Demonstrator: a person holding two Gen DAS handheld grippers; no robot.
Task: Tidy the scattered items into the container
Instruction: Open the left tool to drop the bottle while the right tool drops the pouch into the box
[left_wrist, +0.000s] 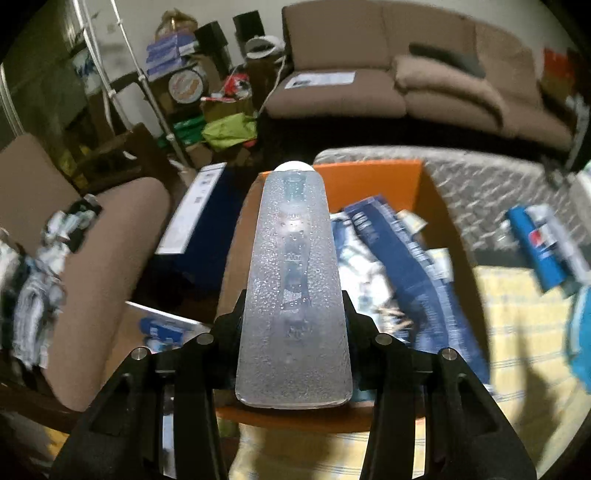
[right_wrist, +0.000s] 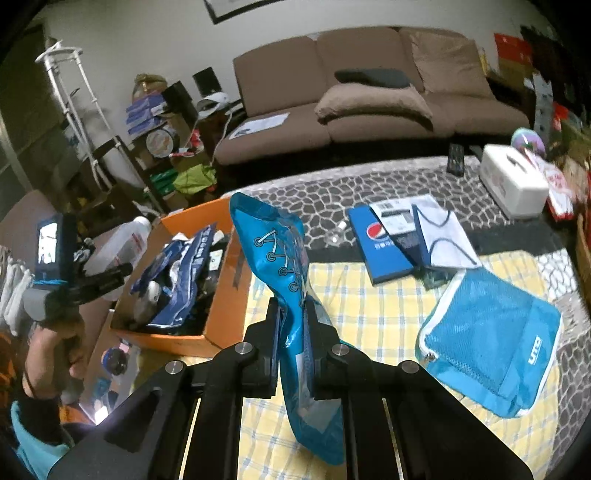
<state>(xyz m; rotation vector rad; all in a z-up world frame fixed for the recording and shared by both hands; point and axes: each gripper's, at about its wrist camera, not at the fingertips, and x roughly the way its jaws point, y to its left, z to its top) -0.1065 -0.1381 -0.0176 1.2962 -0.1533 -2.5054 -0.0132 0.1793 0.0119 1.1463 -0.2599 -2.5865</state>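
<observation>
My left gripper (left_wrist: 293, 310) is shut on a clear plastic bottle (left_wrist: 293, 280) with a white cap, held lengthwise over the near edge of the orange box (left_wrist: 369, 181). The box holds blue packets (left_wrist: 406, 258) and other items. In the right wrist view the left gripper (right_wrist: 110, 275) shows with the bottle (right_wrist: 122, 240) beside the orange box (right_wrist: 225, 295). My right gripper (right_wrist: 293, 332) is shut on a blue foil pouch (right_wrist: 280, 266) with a lace print, held upright above the yellow checked cloth (right_wrist: 369, 314), just right of the box.
A blue mesh bag (right_wrist: 491, 343), a blue Pepsi packet (right_wrist: 380, 243) and white papers (right_wrist: 443, 229) lie on the cloth and the pebble-pattern rug (right_wrist: 332, 195). A white box (right_wrist: 513, 181) stands at the far right. A brown sofa (right_wrist: 369, 92) is behind, and an armchair (left_wrist: 92, 258) at left.
</observation>
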